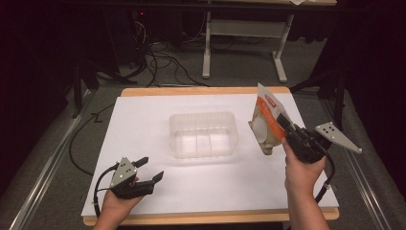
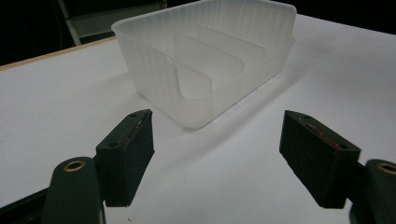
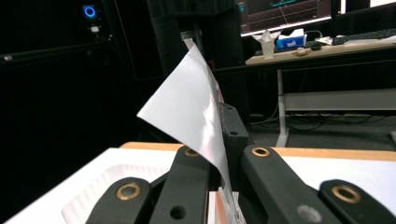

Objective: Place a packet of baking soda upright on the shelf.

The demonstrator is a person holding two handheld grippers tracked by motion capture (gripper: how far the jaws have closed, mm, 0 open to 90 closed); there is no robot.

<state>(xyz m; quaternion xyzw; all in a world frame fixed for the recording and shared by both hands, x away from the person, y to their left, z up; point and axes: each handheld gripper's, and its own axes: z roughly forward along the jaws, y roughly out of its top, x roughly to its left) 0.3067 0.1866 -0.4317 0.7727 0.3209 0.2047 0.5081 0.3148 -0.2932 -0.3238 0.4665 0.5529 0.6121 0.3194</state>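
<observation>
A clear plastic bin (image 1: 204,134) with inner dividers sits in the middle of the white table top (image 1: 143,120); it also appears close ahead in the left gripper view (image 2: 205,60). My right gripper (image 1: 286,125) is shut on an orange and white pouch (image 1: 268,120), held in the air to the right of the bin. In the right gripper view the pouch's silvery back (image 3: 187,107) stands up between the closed jaws. My left gripper (image 1: 152,168) rests low at the front left, open and empty, its black fingers (image 2: 126,149) wide apart and aimed at the bin.
The white sheet lies on a wooden table whose edge (image 1: 210,218) shows at the front. Cables (image 1: 163,62) and a desk frame (image 1: 244,43) stand on the floor beyond the table. A dark post (image 1: 340,91) is at the far right.
</observation>
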